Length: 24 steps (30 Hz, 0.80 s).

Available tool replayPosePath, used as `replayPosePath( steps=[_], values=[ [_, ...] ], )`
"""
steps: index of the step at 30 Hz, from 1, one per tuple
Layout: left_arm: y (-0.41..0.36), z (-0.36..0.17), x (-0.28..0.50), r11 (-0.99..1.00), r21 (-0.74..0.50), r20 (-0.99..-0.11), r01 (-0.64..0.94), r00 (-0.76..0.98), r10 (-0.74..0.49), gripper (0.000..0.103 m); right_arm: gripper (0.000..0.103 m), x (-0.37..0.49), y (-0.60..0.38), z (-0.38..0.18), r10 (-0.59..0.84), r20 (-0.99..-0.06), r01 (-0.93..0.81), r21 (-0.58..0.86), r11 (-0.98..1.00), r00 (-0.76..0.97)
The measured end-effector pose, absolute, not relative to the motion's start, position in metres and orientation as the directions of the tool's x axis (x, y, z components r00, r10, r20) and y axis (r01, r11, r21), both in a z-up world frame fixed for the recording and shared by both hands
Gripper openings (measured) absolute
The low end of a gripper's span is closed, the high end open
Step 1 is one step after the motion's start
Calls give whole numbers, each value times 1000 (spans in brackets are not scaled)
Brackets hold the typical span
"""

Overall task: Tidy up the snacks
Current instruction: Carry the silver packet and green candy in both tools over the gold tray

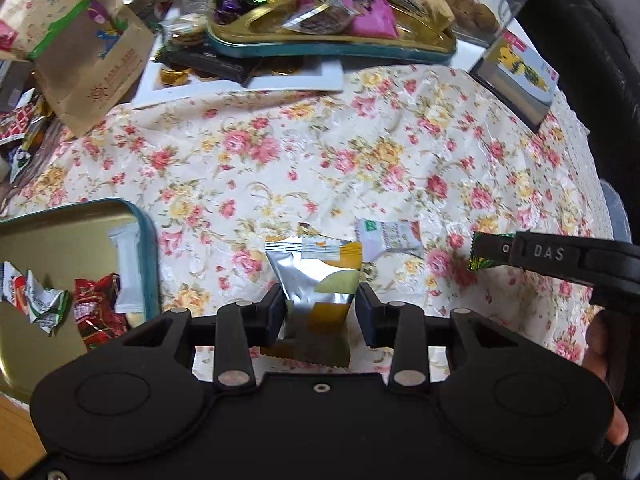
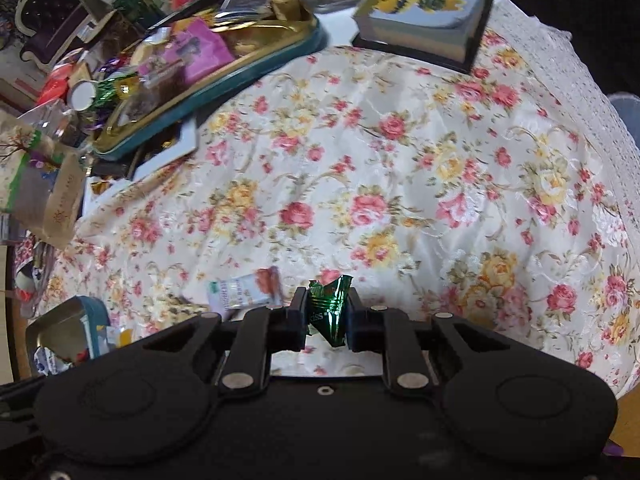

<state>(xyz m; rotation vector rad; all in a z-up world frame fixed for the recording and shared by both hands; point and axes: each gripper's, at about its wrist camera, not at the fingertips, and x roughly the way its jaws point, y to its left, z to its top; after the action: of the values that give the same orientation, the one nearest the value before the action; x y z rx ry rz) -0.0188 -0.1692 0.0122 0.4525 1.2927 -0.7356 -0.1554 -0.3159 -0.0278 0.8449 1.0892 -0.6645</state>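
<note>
Left tongs (image 1: 320, 312) are clamped on a silver-and-yellow foil snack packet (image 1: 320, 280), and the right tongs (image 2: 323, 316) are pinched tight on a crinkly green candy wrapper (image 2: 330, 308). Just left of the left tongs sits a gold tin lid (image 1: 60, 232) with red and white wrappers in it. A white sachet (image 2: 248, 292) lies just ahead on the floral tablecloth (image 2: 400, 160) covering the counter. Far back, a teal-rimmed tray (image 1: 332, 46) heaped with sweets and a notepad block (image 2: 424, 20).
</note>
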Motion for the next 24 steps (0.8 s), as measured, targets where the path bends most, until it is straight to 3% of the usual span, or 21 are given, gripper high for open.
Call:
replayPosePath(
  steps=[12,24],
  values=[
    [-96,43,41,841,-48,-942,539,256,-218,46,20,-104,-265,8,-53,-908,713,290,639,416],
    [-14,52,90,945,117,-898,305,440,-31,46,20,-53,-191,29,-19,-876,556,288,780,481]
  ],
)
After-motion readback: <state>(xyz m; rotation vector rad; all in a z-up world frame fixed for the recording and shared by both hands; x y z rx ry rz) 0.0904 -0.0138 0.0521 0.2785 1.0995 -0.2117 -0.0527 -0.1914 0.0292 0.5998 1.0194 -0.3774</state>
